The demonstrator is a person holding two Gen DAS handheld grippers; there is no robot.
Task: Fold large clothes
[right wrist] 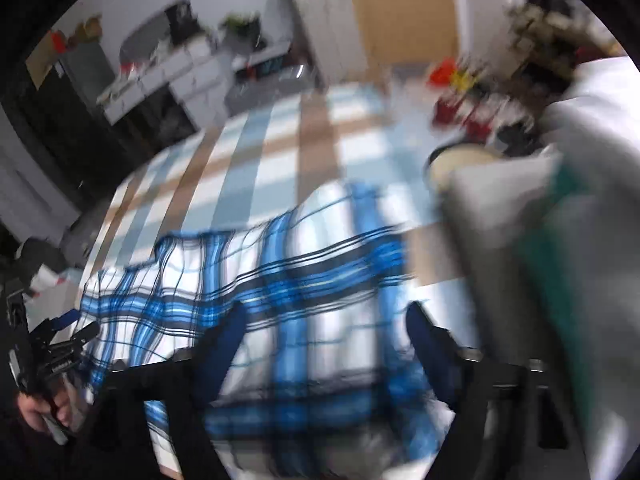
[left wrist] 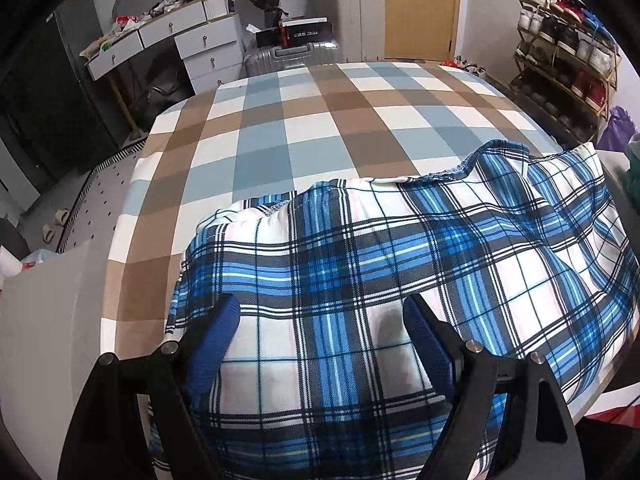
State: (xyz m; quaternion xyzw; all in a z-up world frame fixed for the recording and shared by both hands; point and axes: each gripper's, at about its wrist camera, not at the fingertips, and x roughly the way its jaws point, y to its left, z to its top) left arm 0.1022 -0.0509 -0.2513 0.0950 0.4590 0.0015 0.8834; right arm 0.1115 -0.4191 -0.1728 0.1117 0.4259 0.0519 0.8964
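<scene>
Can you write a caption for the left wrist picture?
Open left gripper hovers over a blue plaid garment on a checked bedsheet.

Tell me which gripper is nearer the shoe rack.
Right, as far as the views show. The left gripper hangs open over the plaid garment, the shoe rack far off to its right; the right gripper, open, works further to that side.

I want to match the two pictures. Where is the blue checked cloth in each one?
Left wrist view: the blue checked cloth fills the lower middle and right, under the open left gripper.
Right wrist view: the cloth is blurred, across the lower middle and left, under the open right gripper.
Shared landmark: the white suitcase by the wooden door, at the top.
</scene>
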